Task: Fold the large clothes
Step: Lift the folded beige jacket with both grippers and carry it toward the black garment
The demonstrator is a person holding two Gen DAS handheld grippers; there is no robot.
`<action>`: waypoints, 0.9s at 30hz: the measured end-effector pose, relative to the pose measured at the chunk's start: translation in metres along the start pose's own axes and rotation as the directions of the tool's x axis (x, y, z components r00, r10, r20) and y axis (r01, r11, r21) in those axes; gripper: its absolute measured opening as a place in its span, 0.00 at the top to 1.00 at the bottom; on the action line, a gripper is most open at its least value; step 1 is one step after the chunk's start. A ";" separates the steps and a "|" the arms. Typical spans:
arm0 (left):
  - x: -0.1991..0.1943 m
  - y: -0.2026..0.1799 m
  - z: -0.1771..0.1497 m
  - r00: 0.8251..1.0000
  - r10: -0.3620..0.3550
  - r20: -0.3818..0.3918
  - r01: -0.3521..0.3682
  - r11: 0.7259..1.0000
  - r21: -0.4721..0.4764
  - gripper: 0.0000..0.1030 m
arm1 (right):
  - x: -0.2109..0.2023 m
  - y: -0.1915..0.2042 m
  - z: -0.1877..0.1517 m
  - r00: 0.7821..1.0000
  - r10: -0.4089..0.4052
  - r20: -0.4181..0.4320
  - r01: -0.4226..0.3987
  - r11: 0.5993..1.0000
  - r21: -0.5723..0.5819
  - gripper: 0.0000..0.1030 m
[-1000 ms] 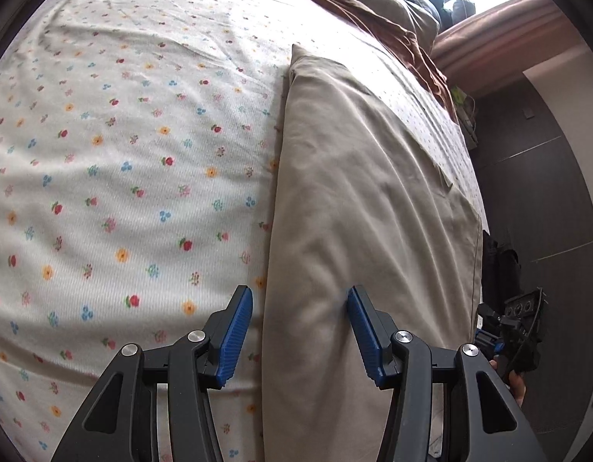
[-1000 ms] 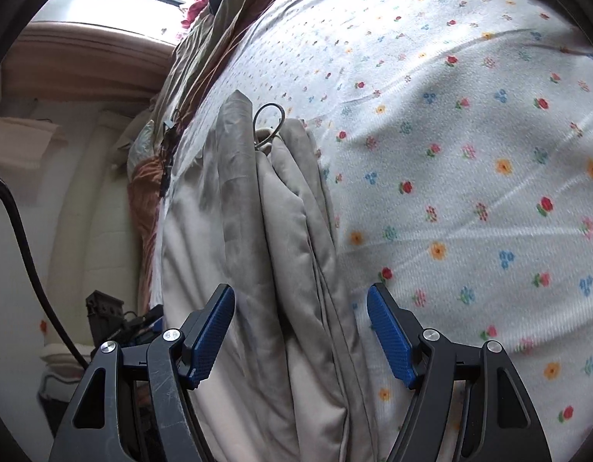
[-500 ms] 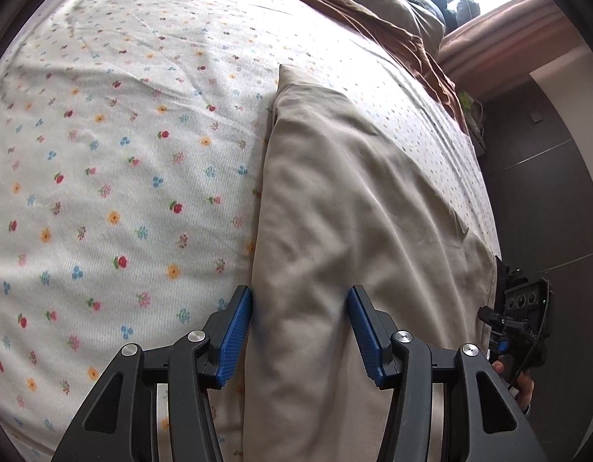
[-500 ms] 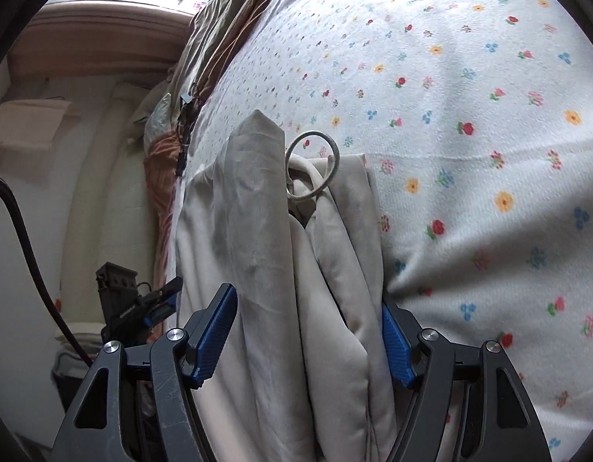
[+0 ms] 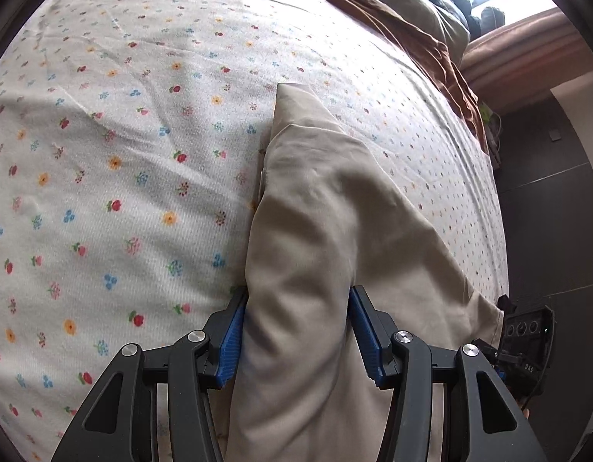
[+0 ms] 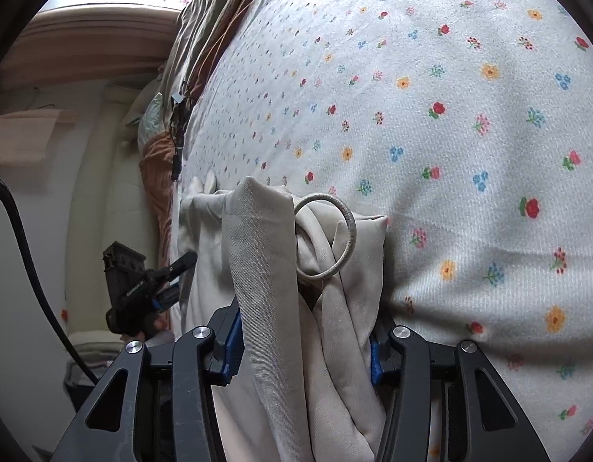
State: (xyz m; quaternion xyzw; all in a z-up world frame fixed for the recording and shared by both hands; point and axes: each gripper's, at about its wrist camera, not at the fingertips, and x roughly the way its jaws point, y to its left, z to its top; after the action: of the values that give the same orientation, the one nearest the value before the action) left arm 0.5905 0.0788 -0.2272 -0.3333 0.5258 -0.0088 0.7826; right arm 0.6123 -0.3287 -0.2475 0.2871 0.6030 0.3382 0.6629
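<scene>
Left wrist: my left gripper [image 5: 296, 331] has the beige garment [image 5: 319, 231] bunched between its 2 fingers, pads against the cloth on both sides, gripping the folded edge. The rest trails forward over the floral bed [image 5: 123, 154].

Right wrist: right gripper [image 6: 304, 342] pinches the other end, where the layers stack thick and a grey loop [image 6: 327, 238] sticks out. Holding both ends probably lets me lift and fold it evenly.

Matt beige cloth garment [image 5: 315, 238]; textured floral cotton bedsheet [image 5: 123, 154].
</scene>
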 end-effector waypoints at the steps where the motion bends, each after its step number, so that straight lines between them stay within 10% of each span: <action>1: 0.001 -0.001 0.002 1.000 0.008 0.001 -0.008 1.000 -0.006 0.48 | 0.000 0.001 0.000 1.000 -0.006 0.004 0.006 1.000 -0.004 0.57; 11: -0.006 -0.029 -0.001 0.988 0.142 0.057 -0.145 0.988 0.052 0.66 | -0.018 0.041 -0.016 0.992 -0.056 0.117 0.070 0.991 -0.118 0.80; 27: -0.128 -0.081 -0.050 0.965 0.005 0.262 -0.045 0.988 0.145 0.76 | -0.081 0.127 -0.089 0.966 -0.038 0.256 0.116 0.948 -0.295 0.82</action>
State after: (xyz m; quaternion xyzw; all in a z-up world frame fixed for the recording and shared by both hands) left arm 0.5196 0.0369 -0.0911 -0.2653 0.4204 0.0054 0.8677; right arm 0.5070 -0.3185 -0.1079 0.1962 0.4667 0.3634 0.7821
